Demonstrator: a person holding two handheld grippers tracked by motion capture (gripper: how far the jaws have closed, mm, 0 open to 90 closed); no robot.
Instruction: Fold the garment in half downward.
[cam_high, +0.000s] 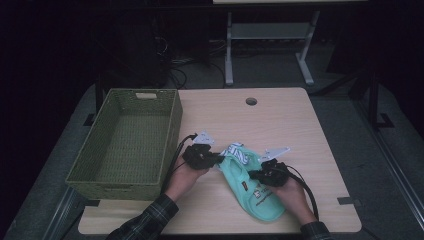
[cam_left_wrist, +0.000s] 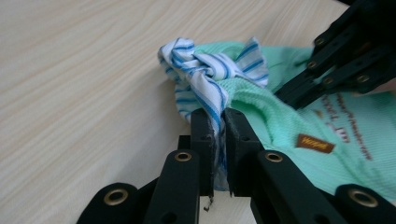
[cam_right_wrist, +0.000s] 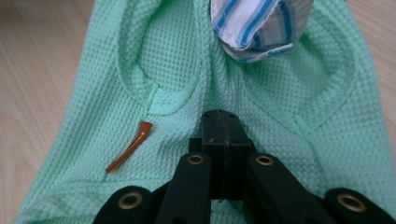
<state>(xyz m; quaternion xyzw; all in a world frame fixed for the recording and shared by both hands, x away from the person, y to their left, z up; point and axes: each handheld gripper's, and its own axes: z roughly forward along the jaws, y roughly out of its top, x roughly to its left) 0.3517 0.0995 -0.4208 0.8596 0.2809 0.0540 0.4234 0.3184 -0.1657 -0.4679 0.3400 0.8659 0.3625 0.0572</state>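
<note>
A basket (cam_high: 125, 145) stands left of the garment (cam_high: 255, 185) on the table (cam_high: 280, 115).

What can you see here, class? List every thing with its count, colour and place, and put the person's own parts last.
garment: one, mint green with a small brown tag, on the table's near right part
striped cloth: one, blue and white, bunched at the garment's far end
basket: one, olive green, on the table's left side
table: one, light wood, with a round hole near its far edge
left gripper: one, black, shut on the striped cloth
right gripper: one, black, jaws closed on the garment
hands: two, with plaid sleeves, at the near edge
</note>
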